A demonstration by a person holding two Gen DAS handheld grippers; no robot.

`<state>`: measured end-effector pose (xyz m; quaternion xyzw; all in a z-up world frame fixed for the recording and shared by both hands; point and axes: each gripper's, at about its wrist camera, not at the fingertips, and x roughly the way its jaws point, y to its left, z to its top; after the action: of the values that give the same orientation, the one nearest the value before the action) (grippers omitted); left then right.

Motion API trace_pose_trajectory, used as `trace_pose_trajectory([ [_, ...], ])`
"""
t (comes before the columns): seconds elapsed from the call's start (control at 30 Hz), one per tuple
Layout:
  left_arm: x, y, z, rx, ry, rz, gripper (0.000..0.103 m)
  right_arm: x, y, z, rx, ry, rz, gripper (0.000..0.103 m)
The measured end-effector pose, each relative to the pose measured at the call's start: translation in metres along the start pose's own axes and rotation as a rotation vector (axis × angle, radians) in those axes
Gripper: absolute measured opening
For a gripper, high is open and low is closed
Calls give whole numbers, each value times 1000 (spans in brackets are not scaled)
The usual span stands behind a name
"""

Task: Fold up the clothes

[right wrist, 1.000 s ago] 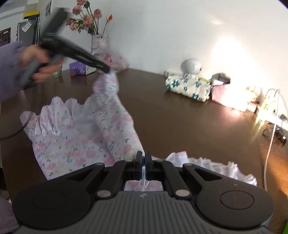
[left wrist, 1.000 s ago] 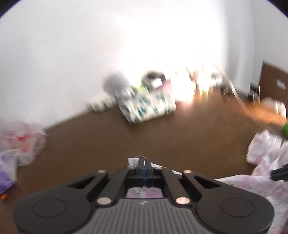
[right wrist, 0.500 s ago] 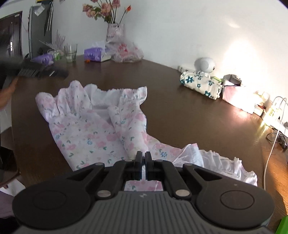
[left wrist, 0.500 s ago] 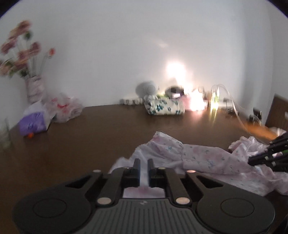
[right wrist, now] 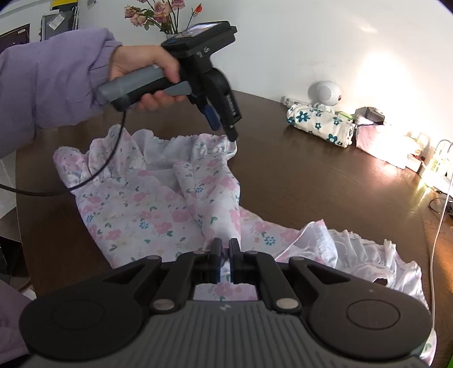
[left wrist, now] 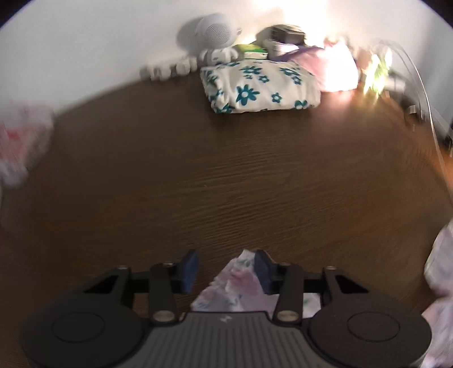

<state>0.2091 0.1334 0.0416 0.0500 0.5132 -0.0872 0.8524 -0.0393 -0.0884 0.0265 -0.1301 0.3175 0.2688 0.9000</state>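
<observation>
A white garment with pink flowers [right wrist: 141, 203] lies partly spread on the brown table [right wrist: 297, 175], with ruffled edges at the far side and at the right. My right gripper [right wrist: 223, 254] is shut on a raised fold of it near the table's front. A hand in a purple sleeve [right wrist: 51, 85] holds my left gripper [right wrist: 222, 126] just above the garment's far ruffled corner. In the left wrist view the left gripper [left wrist: 225, 269] is open, and a corner of the floral garment [left wrist: 235, 286] lies between its fingers, close to the right pad [left wrist: 262, 271].
A folded white cloth with teal flowers [right wrist: 320, 127] sits at the back of the table beside a round white device [right wrist: 325, 92] and a pink box [right wrist: 379, 141]. A vase of flowers [right wrist: 164, 14] stands far left. A white cable [right wrist: 438, 226] hangs at the right edge.
My left gripper went from shut on the garment to wide open. It swung away left and came back over the far ruffled corner. My right gripper stayed shut on its fold.
</observation>
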Motion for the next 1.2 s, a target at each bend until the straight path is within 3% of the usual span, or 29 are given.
trace_pose_trajectory([
  [0.03, 3, 1, 2, -12, 9, -9, 21, 2, -1, 0, 6, 2, 2, 4],
  [0.13, 6, -4, 4, -1, 17, -26, 8, 4, -2, 1, 20, -1, 7, 4],
  [0.3, -2, -17, -5, 60, -20, -34, 1, 6, -3, 1, 24, -3, 13, 4],
  [0.47, -51, -6, -25, 9, -153, -24, 1, 2, -7, 2, 44, -25, -6, 4],
  [0.57, -102, 3, -55, -37, -283, -8, 1, -4, -13, 4, 71, -47, -34, 4],
  [0.7, -157, 12, -130, -137, -448, 13, 1, -11, -16, 5, 70, -50, -48, 4],
  [0.9, -174, 6, -257, -342, -525, 85, 1, -20, -14, 0, 42, -13, -75, 3],
  [1.03, -163, 9, -296, -428, -521, 89, 1, -27, -8, -3, 3, 9, -81, 4],
  [1.1, -160, 8, -295, -405, -531, 112, 1, -33, 3, -6, -50, 0, -85, 7],
  [1.17, -158, 7, -295, -382, -542, 135, 2, -40, 15, -10, -101, -15, -90, 29],
  [1.2, -156, 6, -295, -371, -547, 146, 2, -42, 20, -11, -122, -25, -89, 35],
])
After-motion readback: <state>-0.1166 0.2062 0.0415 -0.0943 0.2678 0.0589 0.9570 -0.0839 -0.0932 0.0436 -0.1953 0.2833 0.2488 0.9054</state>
